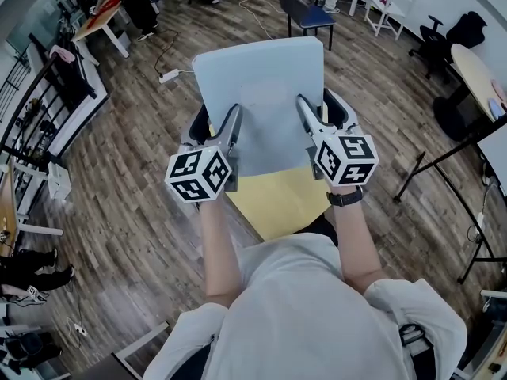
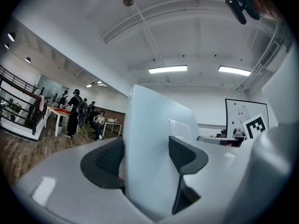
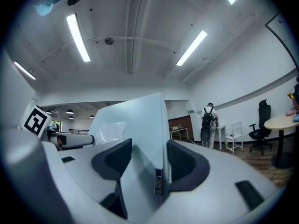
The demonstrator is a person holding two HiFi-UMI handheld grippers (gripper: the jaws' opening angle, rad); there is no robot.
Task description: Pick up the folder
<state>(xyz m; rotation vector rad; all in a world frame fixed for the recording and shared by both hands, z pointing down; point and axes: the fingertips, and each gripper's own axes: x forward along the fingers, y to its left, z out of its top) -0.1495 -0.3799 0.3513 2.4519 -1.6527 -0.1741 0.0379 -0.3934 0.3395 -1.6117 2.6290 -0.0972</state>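
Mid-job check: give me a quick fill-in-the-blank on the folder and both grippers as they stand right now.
1. The folder is pale ___.
2. The right gripper has its jaws shut on the ___.
3. In the head view, the left gripper grips that folder's ___ side.
4. Under the folder lies a surface coloured ___.

Missing words: blue; folder; left; yellow.

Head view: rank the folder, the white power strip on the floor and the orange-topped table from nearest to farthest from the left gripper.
1. folder: clamped in the left gripper itself.
2. power strip: on the floor, ahead and to the left.
3. orange-topped table: far upper left of the room.
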